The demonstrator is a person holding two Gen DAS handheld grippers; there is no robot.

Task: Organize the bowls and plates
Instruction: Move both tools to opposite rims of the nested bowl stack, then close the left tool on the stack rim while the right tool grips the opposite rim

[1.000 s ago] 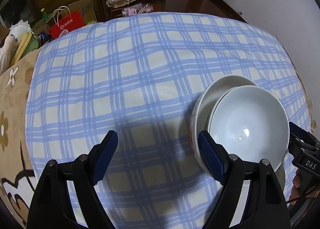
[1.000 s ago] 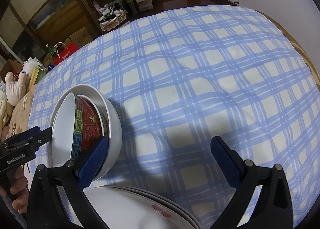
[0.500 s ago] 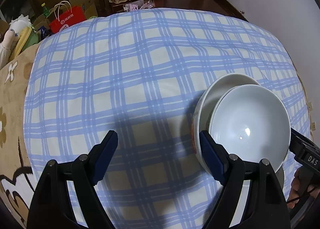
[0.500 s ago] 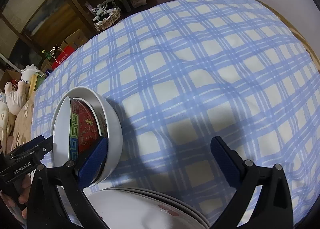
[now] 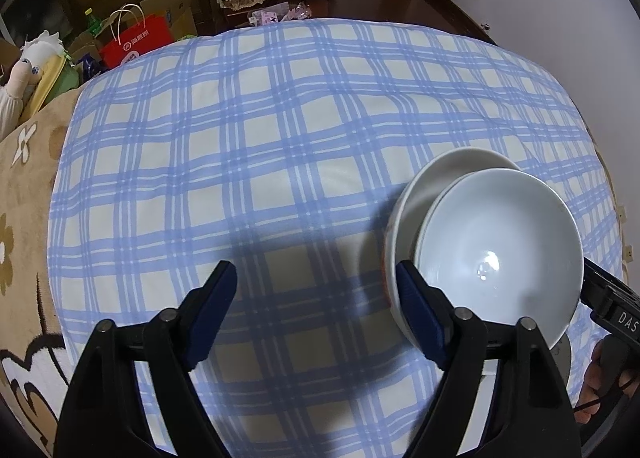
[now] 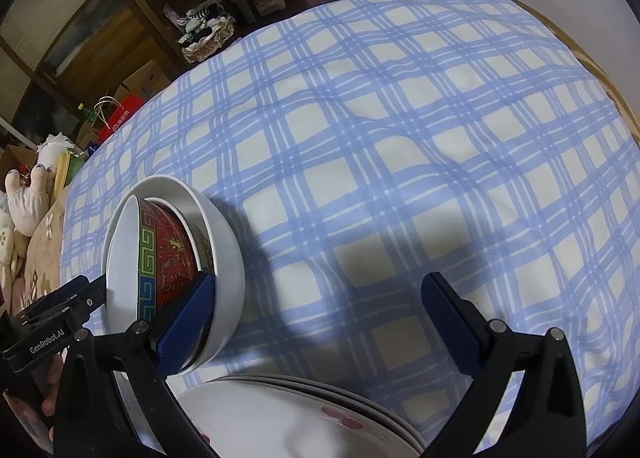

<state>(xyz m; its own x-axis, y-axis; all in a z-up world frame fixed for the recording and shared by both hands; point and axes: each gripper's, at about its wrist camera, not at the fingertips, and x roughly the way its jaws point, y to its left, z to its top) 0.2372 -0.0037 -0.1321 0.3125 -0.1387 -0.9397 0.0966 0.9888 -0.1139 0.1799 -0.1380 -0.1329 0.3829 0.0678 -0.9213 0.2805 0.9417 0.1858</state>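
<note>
A tilted stack of nested bowls rests on the checked cloth. The top white bowl (image 5: 500, 254) leans inside a bigger white bowl (image 5: 432, 177). From the right wrist view the top bowl shows a red patterned outside (image 6: 168, 254) within the white outer bowl (image 6: 224, 242). My left gripper (image 5: 316, 278) has its jaws closing over bare cloth, nothing between them; its right finger (image 5: 420, 318) stands beside the stack's left rim. My right gripper (image 6: 320, 286) is open and empty, its left finger (image 6: 188, 322) in front of the stack. Each gripper shows at the other view's edge.
A pile of white plates with red spots (image 6: 288, 418) lies at the near edge under the right gripper. The blue checked tablecloth (image 5: 280, 137) covers the round table. Shelves, boxes, a red bag (image 5: 136, 41) and soft toys stand beyond the far edge.
Both views have shifted slightly and the right view has rolled a little. The bowls stay nested in the same spot. No finger has taken hold of anything.
</note>
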